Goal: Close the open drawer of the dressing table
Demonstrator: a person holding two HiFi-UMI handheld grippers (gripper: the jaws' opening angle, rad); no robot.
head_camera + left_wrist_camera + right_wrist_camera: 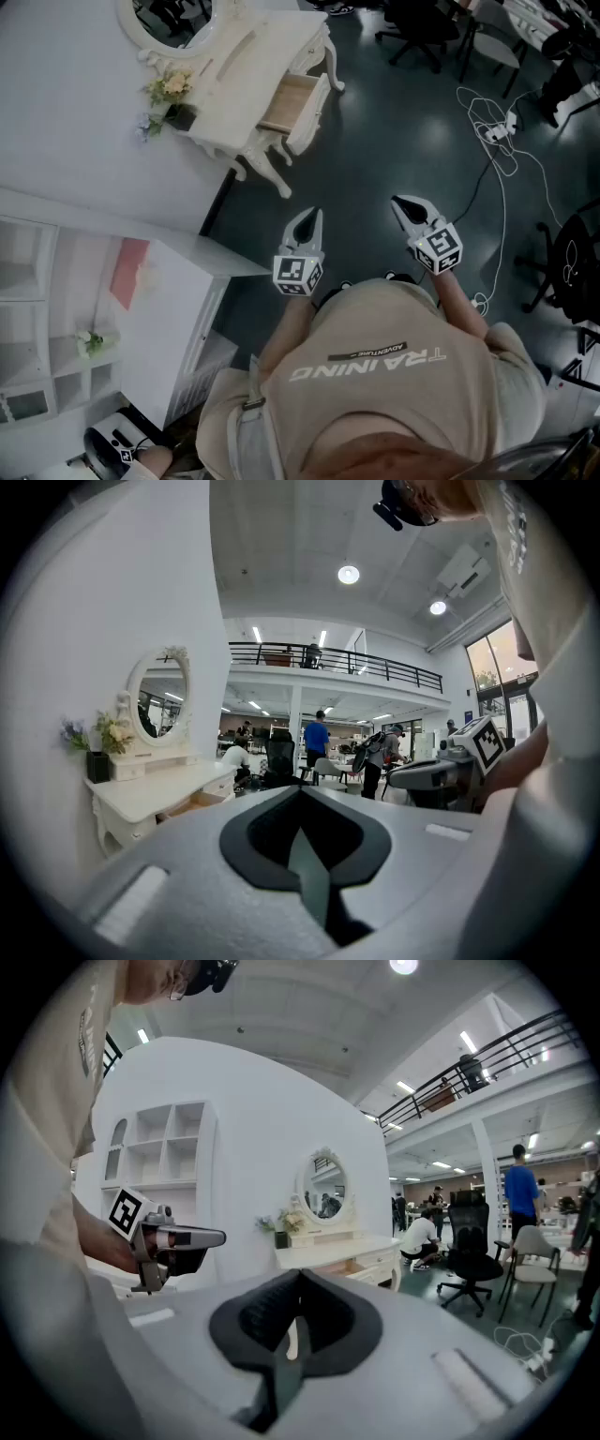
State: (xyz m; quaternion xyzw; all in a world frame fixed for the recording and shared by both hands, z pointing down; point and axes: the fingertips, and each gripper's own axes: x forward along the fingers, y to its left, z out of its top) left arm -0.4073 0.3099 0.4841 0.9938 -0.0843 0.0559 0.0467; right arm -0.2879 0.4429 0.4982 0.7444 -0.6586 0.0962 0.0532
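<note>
drawer: sticking way out of the front of the white dressing counter; wooden inside is showing; nothing is touching it
counter: standing against the white wall; oval mirror at the back; flowers in a dark pot sitting at one end
left tool: person is holding it up over the dark floor, well apart from the drawer; jaws are pressing together with nothing between them
right tool: hanging near the left one, pointing much the same way; jaws are sitting closed down to a hairline slit, gripping nothing
around: white shelf unit standing on the person's left; loose cable lying on the floor off right
</note>
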